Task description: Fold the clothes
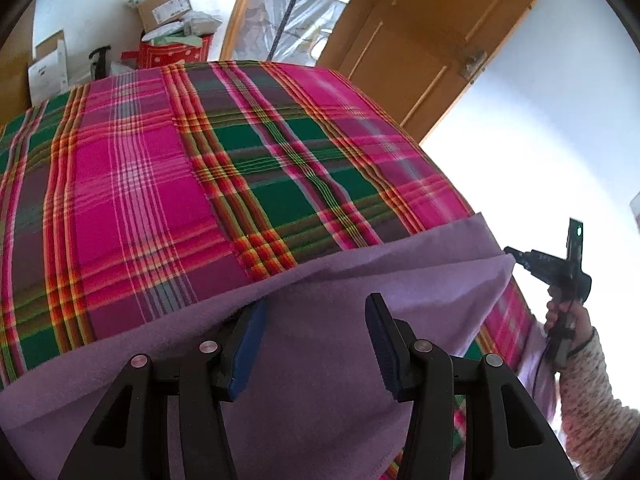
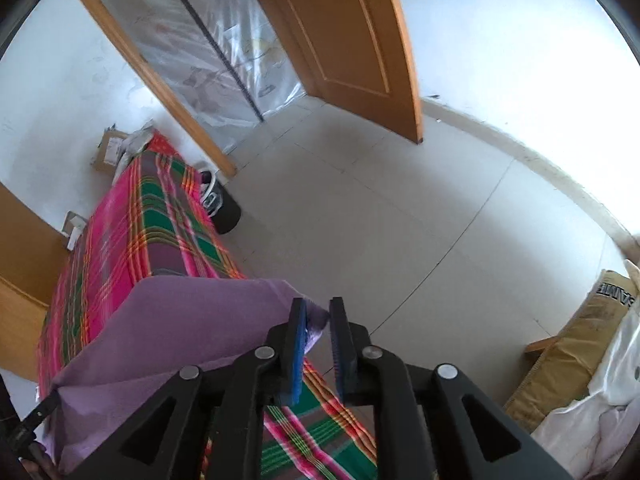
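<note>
A purple cloth (image 1: 320, 280) lies over the near end of a surface covered with a pink and green plaid sheet (image 1: 160, 160). My left gripper (image 1: 316, 304) hovers over the cloth's far edge with its blue pads (image 1: 248, 336) standing wide apart, open. At the cloth's right corner is my right gripper (image 1: 510, 254), held by a hand in a patterned sleeve (image 1: 588, 392). In the right wrist view the corner of the purple cloth (image 2: 180, 320) sits between the jaws of my right gripper (image 2: 318, 308), resting on the left pad (image 2: 298, 340) with a gap to the other; the gripper is open.
Cardboard boxes (image 1: 164, 4) and a red bag (image 1: 172, 54) stand past the far end of the sheet. A black bin (image 2: 226, 208) sits beside it on the tiled floor (image 2: 380, 200). A wooden door (image 2: 352, 40) stands ajar. A cardboard box (image 2: 580, 340) and white bags are at right.
</note>
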Demonstrator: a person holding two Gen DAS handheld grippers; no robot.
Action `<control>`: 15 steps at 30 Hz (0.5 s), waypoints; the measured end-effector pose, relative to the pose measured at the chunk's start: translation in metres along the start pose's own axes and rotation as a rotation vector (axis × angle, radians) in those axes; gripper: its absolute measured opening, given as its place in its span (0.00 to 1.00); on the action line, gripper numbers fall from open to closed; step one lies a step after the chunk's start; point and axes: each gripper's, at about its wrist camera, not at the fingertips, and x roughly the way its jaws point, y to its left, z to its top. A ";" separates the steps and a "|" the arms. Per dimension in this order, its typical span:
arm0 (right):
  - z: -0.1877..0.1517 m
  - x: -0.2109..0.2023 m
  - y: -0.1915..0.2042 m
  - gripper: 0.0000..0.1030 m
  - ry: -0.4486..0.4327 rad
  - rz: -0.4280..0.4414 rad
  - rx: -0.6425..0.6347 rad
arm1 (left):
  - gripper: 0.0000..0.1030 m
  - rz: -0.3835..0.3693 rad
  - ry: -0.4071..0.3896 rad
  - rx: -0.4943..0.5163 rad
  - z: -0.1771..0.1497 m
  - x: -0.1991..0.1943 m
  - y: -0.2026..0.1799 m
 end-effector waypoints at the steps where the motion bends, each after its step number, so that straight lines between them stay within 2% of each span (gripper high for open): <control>1: 0.000 -0.004 0.000 0.15 -0.012 0.003 0.002 | 0.51 -0.017 -0.006 -0.018 -0.001 -0.002 0.002; 3: 0.000 -0.017 0.005 0.15 -0.073 0.014 -0.029 | 0.51 -0.027 0.006 -0.032 -0.003 -0.005 0.003; 5: 0.002 -0.032 0.023 0.15 -0.140 0.033 -0.115 | 0.51 -0.029 0.027 -0.029 -0.006 -0.007 0.001; 7: 0.004 -0.041 0.045 0.21 -0.176 0.098 -0.200 | 0.51 -0.040 0.037 0.000 -0.012 -0.012 -0.007; 8: 0.005 -0.043 0.057 0.32 -0.176 0.139 -0.244 | 0.51 -0.046 0.041 0.017 -0.015 -0.014 -0.011; 9: 0.005 -0.040 0.069 0.39 -0.150 0.175 -0.292 | 0.51 -0.054 0.042 0.038 -0.016 -0.016 -0.017; 12: 0.002 -0.029 0.107 0.40 -0.070 0.279 -0.439 | 0.51 -0.075 0.049 0.099 -0.022 -0.022 -0.034; 15: -0.012 -0.015 0.147 0.43 -0.008 0.335 -0.622 | 0.51 -0.089 0.079 0.152 -0.028 -0.017 -0.049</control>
